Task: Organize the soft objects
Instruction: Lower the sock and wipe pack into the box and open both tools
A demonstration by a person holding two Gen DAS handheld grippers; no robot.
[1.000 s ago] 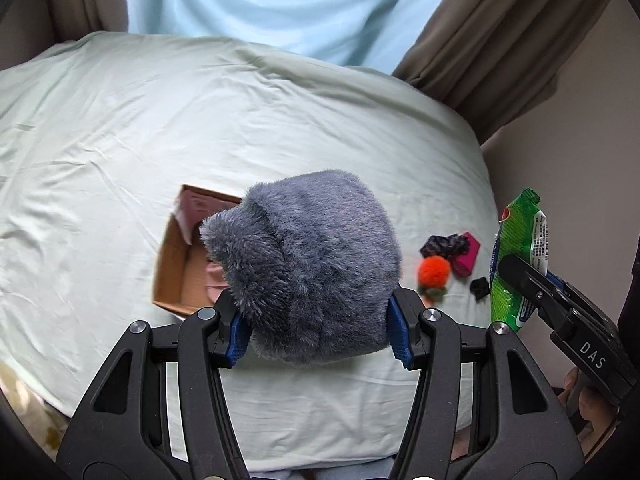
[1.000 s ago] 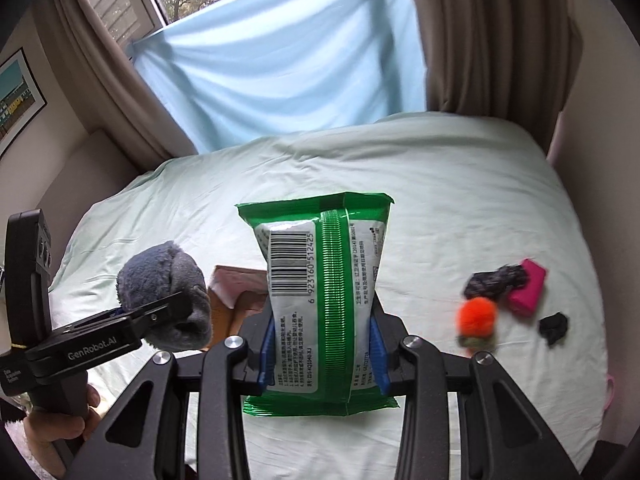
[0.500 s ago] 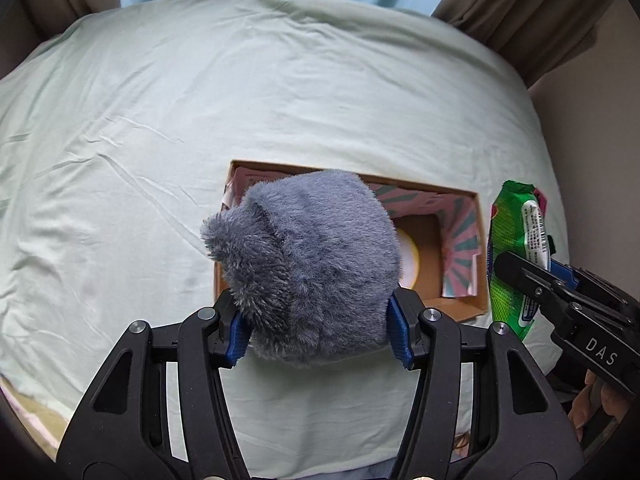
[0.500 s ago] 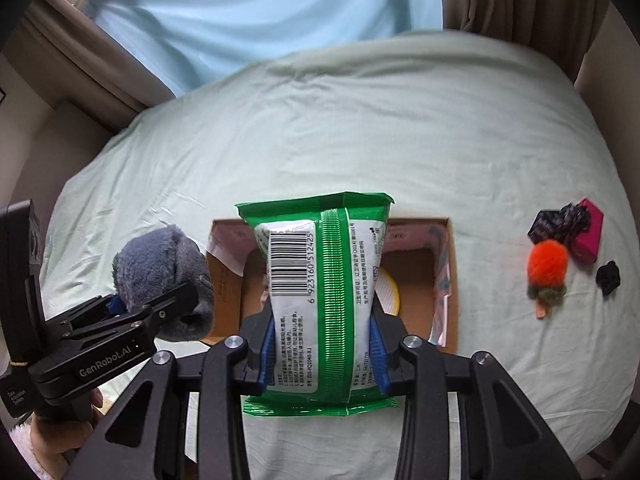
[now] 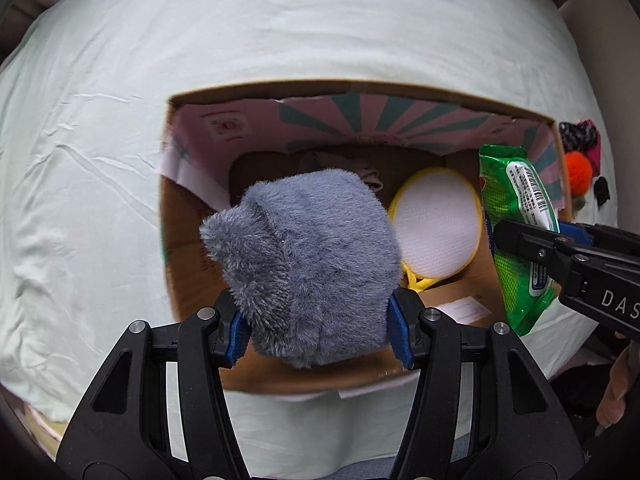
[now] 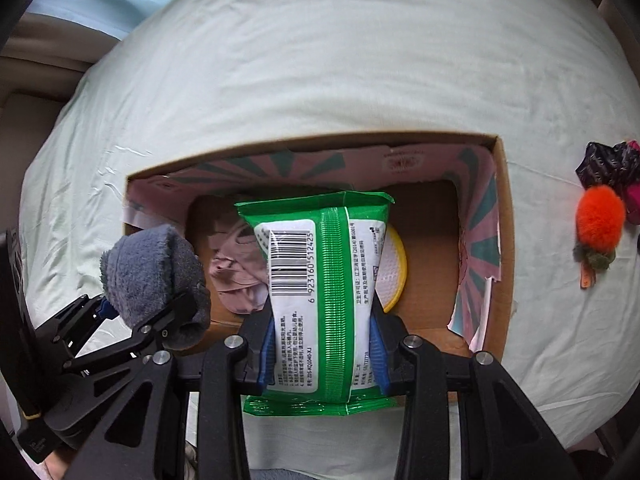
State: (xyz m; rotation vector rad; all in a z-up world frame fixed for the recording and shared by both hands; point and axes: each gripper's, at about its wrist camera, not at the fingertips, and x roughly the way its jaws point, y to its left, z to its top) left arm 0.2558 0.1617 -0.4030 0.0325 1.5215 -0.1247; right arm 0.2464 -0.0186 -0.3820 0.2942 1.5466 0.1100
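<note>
My left gripper is shut on a grey furry plush and holds it over the near left part of an open cardboard box. It also shows in the right wrist view. My right gripper is shut on a green wipes pack, held over the box; the pack also shows in the left wrist view. Inside the box lie a yellow-rimmed white round pad and a pink cloth.
The box sits on a pale green bed sheet. To its right lie an orange pom-pom toy, a dark scrunchie, a magenta item and a small black item.
Both grippers have moved forward and down toward the box, which now looks much larger. The plush and the wipes pack are now held over the box opening.
</note>
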